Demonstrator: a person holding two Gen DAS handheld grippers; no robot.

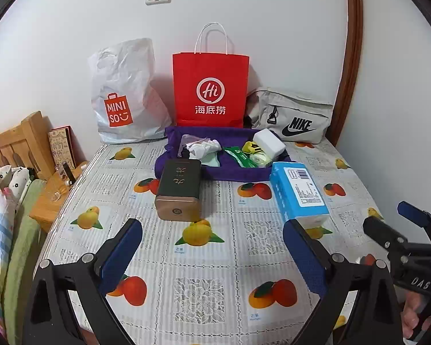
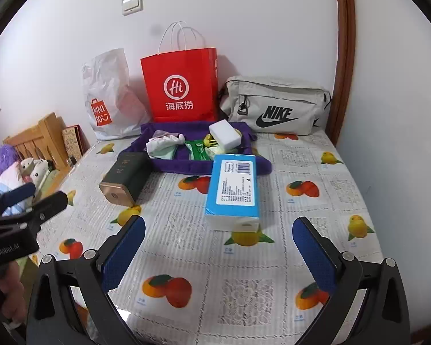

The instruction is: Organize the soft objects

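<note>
left wrist view: the left gripper [image 1: 212,247] is being held above the fruit-print tablecloth [image 1: 204,284], its blue-padded jaws standing wide with nothing between them. ahead of it, a dark green tin [image 1: 179,189] with a copper-coloured end is lying on its side, its far end touching the purple fabric tray [image 1: 232,174]. just right of the tin, a blue tissue pack [image 1: 298,192] is resting on the cloth, its far corner against the tray's near edge. inside the tray, a crumpled white cloth [image 1: 202,148], a green wipes packet [image 1: 240,156], a small yellow item [image 1: 251,146] and a white sponge block [image 1: 268,141] are being kept. behind the tray, a white miniso plastic bag [image 1: 123,97], a red paper bag [image 1: 211,89] and a grey nike pouch [image 1: 296,115] are being propped against the wall. the right gripper [image 1: 393,221] is being seen at the right edge of this view.

right wrist view: the right gripper [image 2: 218,250] is likewise being held spread wide and empty, with the tissue pack [image 2: 234,187] lying just beyond its fingertips and untouched. the tin [image 2: 126,176] is lying further left, and the left gripper [image 2: 40,198] is being seen at the left edge, near a person's hand [image 2: 11,296].
</note>
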